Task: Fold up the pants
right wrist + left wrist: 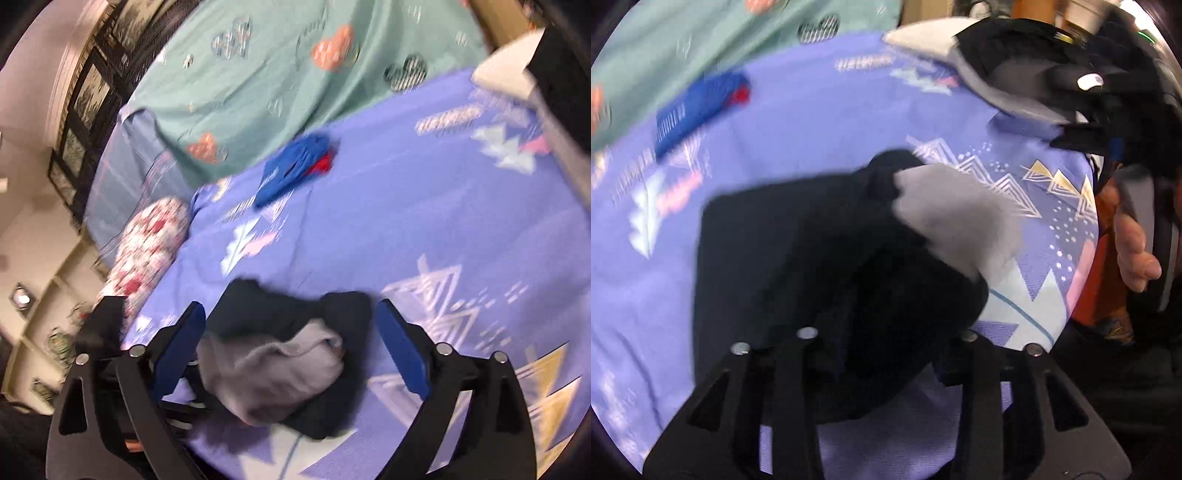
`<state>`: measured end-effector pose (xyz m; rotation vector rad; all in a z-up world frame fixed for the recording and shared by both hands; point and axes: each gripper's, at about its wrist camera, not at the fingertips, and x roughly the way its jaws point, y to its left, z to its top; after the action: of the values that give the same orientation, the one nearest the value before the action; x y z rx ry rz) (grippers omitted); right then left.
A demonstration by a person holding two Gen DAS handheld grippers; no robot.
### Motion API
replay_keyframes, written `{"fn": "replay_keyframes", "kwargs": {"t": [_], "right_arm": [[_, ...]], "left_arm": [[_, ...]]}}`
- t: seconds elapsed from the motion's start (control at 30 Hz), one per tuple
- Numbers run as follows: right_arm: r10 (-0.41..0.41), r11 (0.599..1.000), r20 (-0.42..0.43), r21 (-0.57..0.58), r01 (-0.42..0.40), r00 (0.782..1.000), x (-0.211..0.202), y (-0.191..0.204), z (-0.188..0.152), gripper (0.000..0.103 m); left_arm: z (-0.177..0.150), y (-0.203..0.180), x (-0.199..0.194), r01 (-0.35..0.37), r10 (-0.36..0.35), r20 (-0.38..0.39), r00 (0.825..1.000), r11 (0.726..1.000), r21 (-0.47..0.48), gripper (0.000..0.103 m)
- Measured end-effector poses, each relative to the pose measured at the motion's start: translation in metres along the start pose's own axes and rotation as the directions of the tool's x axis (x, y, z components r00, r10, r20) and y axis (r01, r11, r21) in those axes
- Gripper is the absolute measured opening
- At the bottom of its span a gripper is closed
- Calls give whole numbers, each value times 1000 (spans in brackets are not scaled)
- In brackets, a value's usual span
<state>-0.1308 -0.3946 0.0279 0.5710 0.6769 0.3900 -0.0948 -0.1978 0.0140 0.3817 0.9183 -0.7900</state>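
Right wrist view, nearest: the right gripper [291,328] with its blue-padded fingers [186,339] spread wide, one on each side of the pants [284,373], neither pad touching the cloth. The pants, dark navy with a grey lining turned outward, lie as a bunched heap on the lilac bedsheet [424,206] printed with triangles. Left of the heap, at the sheet's edge, a floral pillow [147,247]. Farther off, a blue-and-red garment [295,166] lies flat on the sheet; beyond it, a teal cover [280,74] with heart motifs. At far right, a second dark-and-grey garment [546,92], partly cut off by the frame.

Left wrist view, nearest: the left gripper [886,354], its black fingers [798,369] part-way apart; dark fabric of the pants [812,258] fills the gap between them, but whether the pads pinch it cannot be told, as blur and cloth hide the contact. At right, a person's hand [1130,236] on the other gripper's handle. The image is motion-blurred.
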Motion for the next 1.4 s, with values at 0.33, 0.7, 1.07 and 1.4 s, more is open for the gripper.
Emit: {"fn": "replay_keyframes", "kwargs": {"t": [0.33,0.7,1.07,1.4], "right_arm": [[-2,1000,-259,23,8,966,33,25,-17,94],[138,968,-390,247,-41,910,61,9,-20,96],[112,965,-417,262,1,902,23,15,-24,95],[193,939,-437,342,-37,878,65,11,-27,95]], "left_arm": [[-20,24,-58,35,-30,119,992,999,-40,101],[-38,47,-37,124,-114,94,989,985,-117,101],[-43,57,-29,148,-134,94,986,976,-158,101],[-47,55,-31,154,-139,100,985,976,-156,101]]}}
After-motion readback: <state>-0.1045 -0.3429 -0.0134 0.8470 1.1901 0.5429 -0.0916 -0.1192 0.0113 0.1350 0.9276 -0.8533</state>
